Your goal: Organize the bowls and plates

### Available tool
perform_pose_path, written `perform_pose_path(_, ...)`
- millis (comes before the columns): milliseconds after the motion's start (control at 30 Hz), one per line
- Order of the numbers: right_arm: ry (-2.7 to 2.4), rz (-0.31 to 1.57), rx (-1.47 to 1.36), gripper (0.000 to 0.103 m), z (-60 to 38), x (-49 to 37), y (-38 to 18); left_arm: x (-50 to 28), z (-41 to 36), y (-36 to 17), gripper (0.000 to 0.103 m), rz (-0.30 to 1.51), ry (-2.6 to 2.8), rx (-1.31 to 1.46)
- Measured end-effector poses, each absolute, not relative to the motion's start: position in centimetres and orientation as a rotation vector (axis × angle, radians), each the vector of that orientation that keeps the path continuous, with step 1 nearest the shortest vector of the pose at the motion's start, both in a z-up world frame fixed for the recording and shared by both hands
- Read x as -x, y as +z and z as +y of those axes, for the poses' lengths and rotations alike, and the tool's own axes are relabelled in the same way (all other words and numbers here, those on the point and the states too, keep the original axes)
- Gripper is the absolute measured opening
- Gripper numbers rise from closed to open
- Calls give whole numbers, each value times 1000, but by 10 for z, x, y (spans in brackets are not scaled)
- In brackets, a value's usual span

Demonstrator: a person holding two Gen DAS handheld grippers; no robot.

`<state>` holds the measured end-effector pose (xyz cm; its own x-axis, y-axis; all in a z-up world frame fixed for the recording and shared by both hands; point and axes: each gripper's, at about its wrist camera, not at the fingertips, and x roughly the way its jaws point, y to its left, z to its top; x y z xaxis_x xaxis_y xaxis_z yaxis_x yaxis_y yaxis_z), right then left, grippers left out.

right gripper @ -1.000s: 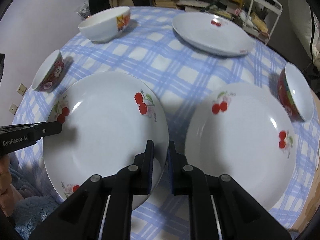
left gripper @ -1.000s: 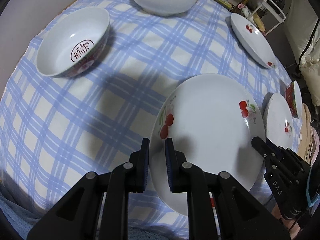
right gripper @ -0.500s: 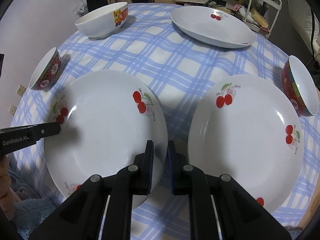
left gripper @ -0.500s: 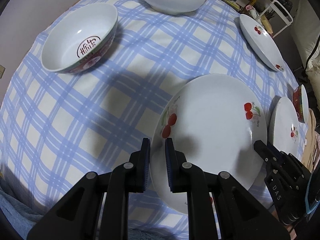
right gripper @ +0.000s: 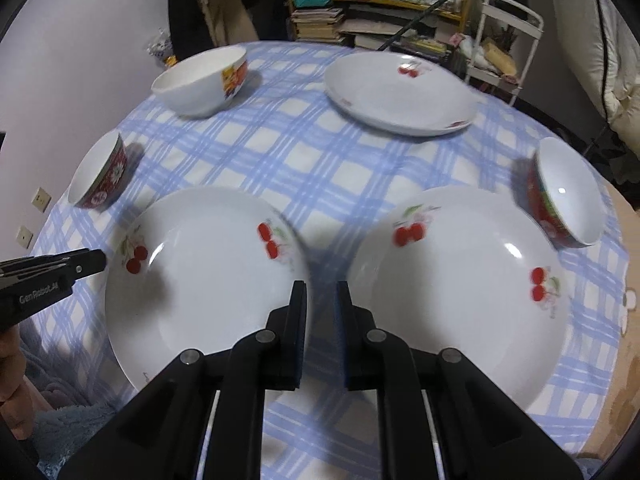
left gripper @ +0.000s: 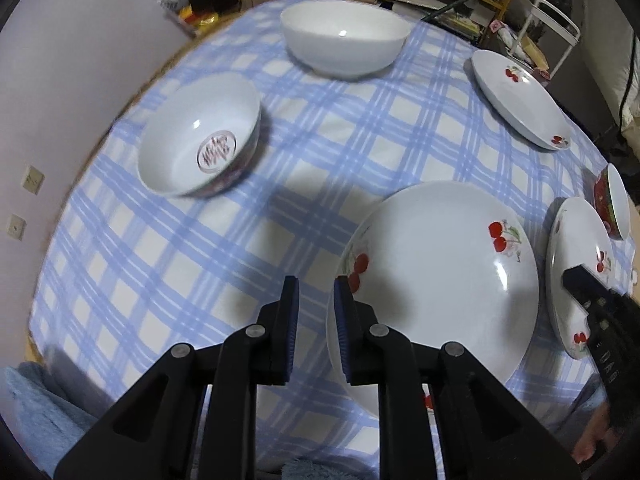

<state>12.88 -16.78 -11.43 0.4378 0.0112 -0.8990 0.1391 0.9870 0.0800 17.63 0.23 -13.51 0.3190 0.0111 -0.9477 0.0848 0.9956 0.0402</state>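
Three white cherry-print plates lie on the blue checked tablecloth: one near left (right gripper: pixel 204 280), also in the left wrist view (left gripper: pixel 440 280), one near right (right gripper: pixel 464 296) and one at the back (right gripper: pixel 400 96). My left gripper (left gripper: pixel 316 308) hovers at the near-left plate's left rim, jaws slightly apart and empty. My right gripper (right gripper: pixel 322 312) hovers over the gap between the two near plates, jaws slightly apart and empty. A red-patterned bowl (left gripper: pixel 200 152) stands at the left, a white bowl (left gripper: pixel 344 40) at the back, another red bowl (right gripper: pixel 568 196) at the right.
The round table's tablecloth (right gripper: pixel 320 160) shows between the dishes. A wall with sockets is on the left. Shelves with books and a white rack (right gripper: pixel 508 40) stand behind the table. A blue towel (left gripper: pixel 36 412) lies at the near edge.
Both grippers have pulled back and risen, so more of the table shows. Both pairs of jaws have opened a little. The dishes have not moved.
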Motion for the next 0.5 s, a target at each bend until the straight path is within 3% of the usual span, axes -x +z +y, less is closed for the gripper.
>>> perform_pose_path(67, -110, 1104, -169, 17, -179, -127, -106, -176, -5, -129, 21, 1233, -63, -104)
perform_pose_path(133, -141, 1095, -192, 26, -194, -126, -97, -175, -17, -123, 24, 1223, -84, -122)
perform_pose_path(200, -182, 1073, -176, 45, -204, -123, -88, -175, -31, -119, 27, 1212, -98, -156)
perform_pose_path(233, -205, 1061, -168, 49, -209, -121, -84, -174, -39, -117, 27, 1204, -107, -174)
perform_pose_path(433, -263, 1022, -251, 68, -243, -116, -60, -172, -83, -100, 48, 1155, -174, -239)
perform_pose_path(500, -278, 1012, -269, 78, -255, -113, -53, -173, -97, -93, 53, 1134, -189, -255)
